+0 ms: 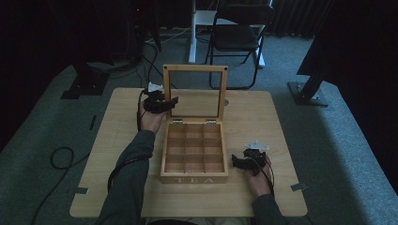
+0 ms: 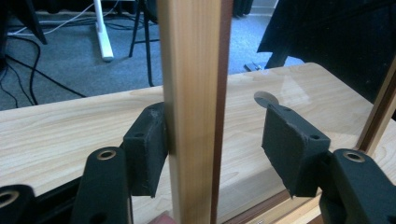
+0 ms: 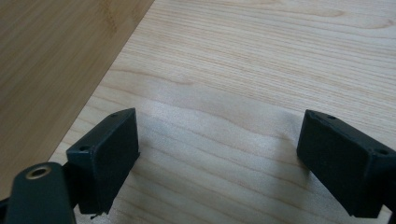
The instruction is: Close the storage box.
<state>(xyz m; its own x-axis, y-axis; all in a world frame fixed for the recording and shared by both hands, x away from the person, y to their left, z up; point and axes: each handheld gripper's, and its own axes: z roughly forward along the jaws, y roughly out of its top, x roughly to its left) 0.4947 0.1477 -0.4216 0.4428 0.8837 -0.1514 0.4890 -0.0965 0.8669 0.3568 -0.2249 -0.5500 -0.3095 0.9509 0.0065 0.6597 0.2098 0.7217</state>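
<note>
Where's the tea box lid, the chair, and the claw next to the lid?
tea box lid [image 1: 166, 92]: high view, left frame edge.
chair [image 1: 238, 36]: high view, seat.
left claw [image 1: 170, 104]: high view, between fingertips.

Pale wooden tea box [image 1: 194, 178] on a light wood-grain table [image 1: 263, 122]; black claws [image 2: 212, 154].

A pale wooden tabletop [image 1: 263, 117] (rounded corners, standing on grey carpet) carries one open wooden tea box [image 1: 194, 174], set near its middle.

"TEA" in pale capitals, on the front wall of the wooden tea box [image 1: 194, 179]
</note>
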